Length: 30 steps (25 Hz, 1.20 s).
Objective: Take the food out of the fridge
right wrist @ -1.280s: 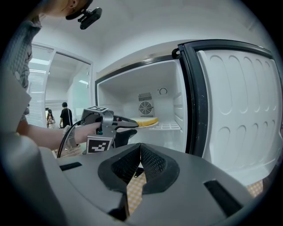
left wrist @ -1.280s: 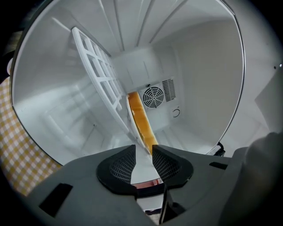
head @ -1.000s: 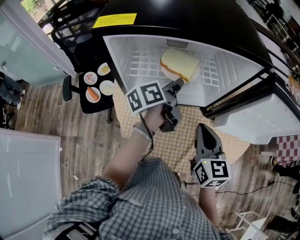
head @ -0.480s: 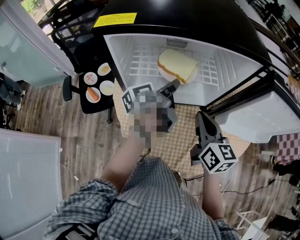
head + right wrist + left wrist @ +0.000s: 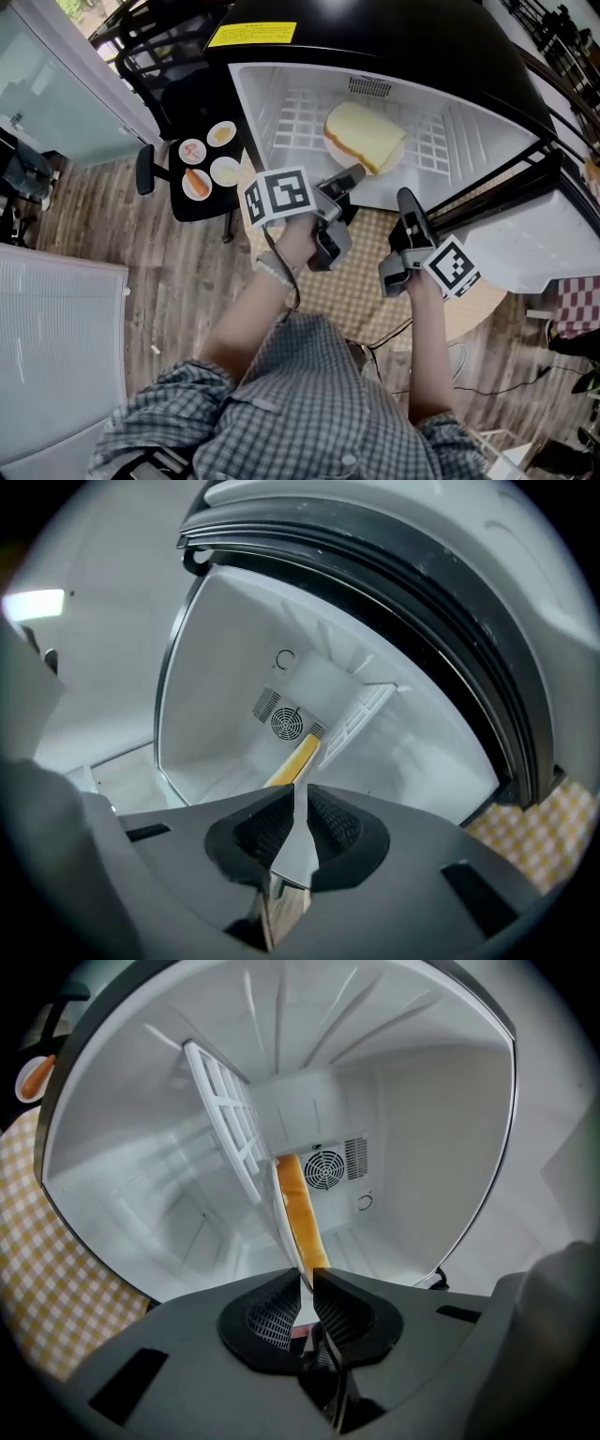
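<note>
The drawing-out step is judged to be in hand. The left tongs are closing on the near rim of the plate, which is caught between them. The bread is carried on that plate, on the wire shelf inside the fridge. The right tongs are held narrowly apart and empty at the fridge mouth. A level outward pull is called for next.
</note>
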Each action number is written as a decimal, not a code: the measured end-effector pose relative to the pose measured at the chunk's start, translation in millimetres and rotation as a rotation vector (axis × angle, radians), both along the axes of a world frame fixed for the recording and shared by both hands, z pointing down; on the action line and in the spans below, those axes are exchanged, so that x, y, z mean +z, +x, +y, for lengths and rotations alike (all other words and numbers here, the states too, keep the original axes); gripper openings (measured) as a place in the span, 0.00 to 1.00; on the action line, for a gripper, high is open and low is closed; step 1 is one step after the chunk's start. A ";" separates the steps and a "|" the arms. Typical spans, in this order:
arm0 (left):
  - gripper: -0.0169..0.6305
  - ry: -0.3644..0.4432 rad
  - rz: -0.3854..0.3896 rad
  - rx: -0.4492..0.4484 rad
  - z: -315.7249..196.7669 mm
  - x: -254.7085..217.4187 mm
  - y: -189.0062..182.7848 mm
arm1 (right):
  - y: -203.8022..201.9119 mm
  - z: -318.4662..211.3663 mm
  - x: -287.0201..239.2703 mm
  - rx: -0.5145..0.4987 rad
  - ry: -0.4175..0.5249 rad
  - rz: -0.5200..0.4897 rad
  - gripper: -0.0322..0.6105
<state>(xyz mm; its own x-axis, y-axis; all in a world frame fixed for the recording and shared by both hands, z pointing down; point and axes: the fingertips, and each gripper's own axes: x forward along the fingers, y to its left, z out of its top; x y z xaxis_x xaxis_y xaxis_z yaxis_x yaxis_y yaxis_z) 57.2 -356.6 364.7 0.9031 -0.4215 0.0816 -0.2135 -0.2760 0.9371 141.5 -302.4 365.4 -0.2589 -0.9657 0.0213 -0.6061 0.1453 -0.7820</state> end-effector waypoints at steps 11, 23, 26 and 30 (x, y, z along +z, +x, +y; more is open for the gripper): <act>0.10 0.020 -0.009 0.028 5.1 0.1 -10.0 | -7.7 -29.0 3.5 0.004 -0.012 -0.167 0.17; 0.13 0.137 -0.115 0.049 4.0 -1.8 -10.6 | -13.0 -46.7 -5.9 -0.023 -0.012 -0.138 0.13; 0.14 0.170 -0.148 0.052 4.8 -1.8 -10.4 | -12.8 -44.6 -4.4 -0.016 -0.028 -0.131 0.13; 0.14 0.185 -0.164 0.054 9.1 -1.4 -9.8 | -12.9 -40.7 -5.2 -0.026 -0.021 -0.104 0.13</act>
<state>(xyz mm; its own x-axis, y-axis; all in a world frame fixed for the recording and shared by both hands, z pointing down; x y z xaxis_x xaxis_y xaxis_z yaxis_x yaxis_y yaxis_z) 47.3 -347.5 363.3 0.9059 -0.3943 0.1543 -0.3384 -0.4552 0.8236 128.6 -343.1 360.2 -0.2856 -0.9583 0.0129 -0.5174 0.1428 -0.8438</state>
